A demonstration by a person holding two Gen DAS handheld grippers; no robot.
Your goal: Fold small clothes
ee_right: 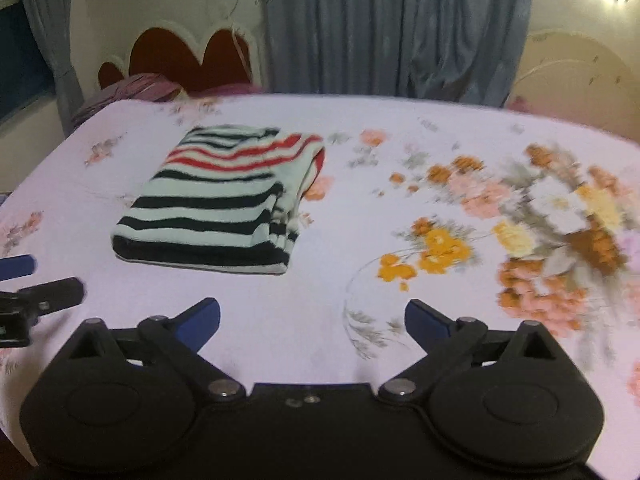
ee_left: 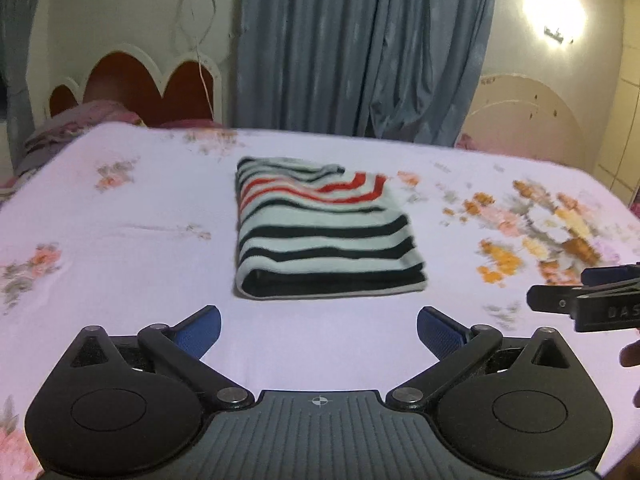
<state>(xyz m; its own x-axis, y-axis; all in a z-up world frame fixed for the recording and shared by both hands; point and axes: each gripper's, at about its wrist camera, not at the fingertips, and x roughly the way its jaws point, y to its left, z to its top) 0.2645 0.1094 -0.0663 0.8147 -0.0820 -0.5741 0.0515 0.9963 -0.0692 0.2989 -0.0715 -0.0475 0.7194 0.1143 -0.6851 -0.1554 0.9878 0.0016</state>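
A small striped garment [ee_left: 326,236], white with black and red stripes, lies folded into a compact rectangle on the floral bed sheet [ee_left: 120,240]. It also shows in the right wrist view [ee_right: 224,204], left of centre. My left gripper [ee_left: 319,332] is open and empty, just in front of the garment's near edge. My right gripper [ee_right: 312,320] is open and empty, to the right of the garment and nearer than it. The right gripper's fingers [ee_left: 560,300] show at the right edge of the left wrist view. The left gripper's fingers [ee_right: 44,296] show at the left edge of the right wrist view.
The bed has a scalloped red and white headboard [ee_left: 136,76] with purple pillows [ee_left: 80,120] at the far left. Blue-grey curtains [ee_left: 360,40] hang behind the bed. A bright wall lamp [ee_left: 554,4] is at the upper right. A big flower print [ee_right: 540,220] covers the sheet's right side.
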